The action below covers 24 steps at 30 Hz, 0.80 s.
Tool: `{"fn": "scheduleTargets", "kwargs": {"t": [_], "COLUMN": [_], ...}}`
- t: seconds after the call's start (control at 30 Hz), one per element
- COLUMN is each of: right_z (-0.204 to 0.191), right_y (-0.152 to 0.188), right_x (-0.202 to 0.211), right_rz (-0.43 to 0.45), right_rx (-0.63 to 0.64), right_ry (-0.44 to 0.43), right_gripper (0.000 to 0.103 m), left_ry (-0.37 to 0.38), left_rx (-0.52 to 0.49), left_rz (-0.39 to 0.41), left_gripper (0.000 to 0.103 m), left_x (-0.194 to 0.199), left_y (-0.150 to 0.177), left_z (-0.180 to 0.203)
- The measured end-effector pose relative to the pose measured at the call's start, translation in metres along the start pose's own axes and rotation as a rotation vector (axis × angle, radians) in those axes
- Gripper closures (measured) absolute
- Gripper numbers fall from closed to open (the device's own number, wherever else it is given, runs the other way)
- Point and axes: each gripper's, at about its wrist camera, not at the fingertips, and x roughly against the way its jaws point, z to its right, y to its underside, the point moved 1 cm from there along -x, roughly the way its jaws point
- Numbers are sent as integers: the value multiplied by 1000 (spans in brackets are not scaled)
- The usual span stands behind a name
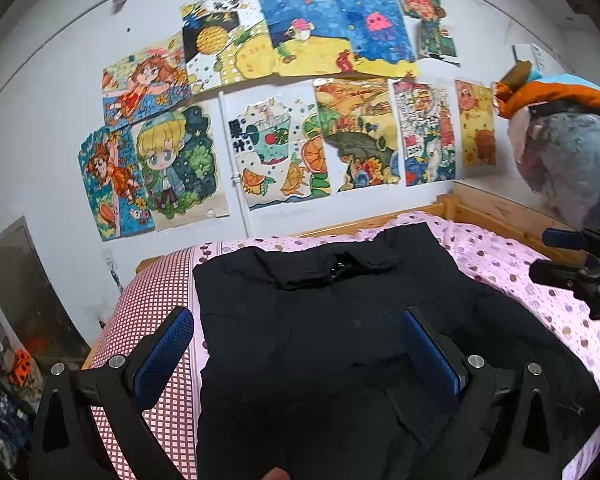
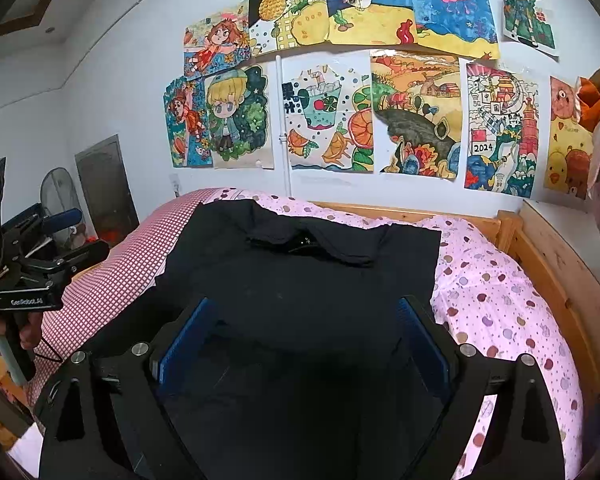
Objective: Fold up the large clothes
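Note:
A large black garment (image 1: 300,288) (image 2: 300,280) lies spread on the bed, its collar at the far side toward the wall and its near part hanging over the front edge. My left gripper (image 1: 298,332) hovers over its left portion with the blue pads wide apart and nothing pinched between them. My right gripper (image 2: 304,320) stands over the middle of the garment, open as well, the cloth lying below its fingers. Each gripper shows in the other's view: the right gripper (image 1: 548,254) at the right edge, the left gripper (image 2: 88,232) at the left edge, held by a hand.
The bed has a pink dotted sheet (image 1: 500,264) (image 2: 492,300) and a red checked cover (image 1: 152,304) (image 2: 120,256) on the left. A wooden bed frame (image 2: 548,264) runs along the right. A bagged bundle (image 1: 568,152) sits at the right. Drawings (image 1: 268,120) cover the wall behind.

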Motion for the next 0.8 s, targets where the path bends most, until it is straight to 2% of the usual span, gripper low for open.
{"fn": "scheduleTargets", "kwargs": {"t": [0.17,0.3,0.5,0.8], "right_z": [0,-6,-13,-24], "right_y": [11,21,37,49], "right_x": [11,19,36,57], "right_rz": [13,4,-21,-51], "right_rx": [-24,5,41,82], "right_ry": [-6,-3,35,51], "right_gripper": [13,13,13,13], "left_ry": [-9,-11,-22,-25], "left_rx": [-31,-43,-72,-123], "left_rz": [23,28,115,45], "left_gripper": [0,0,0,0], "left_x": [19,34,69,93], "left_y": [9,18,39,67], "left_z": [7,10,7,1]}}
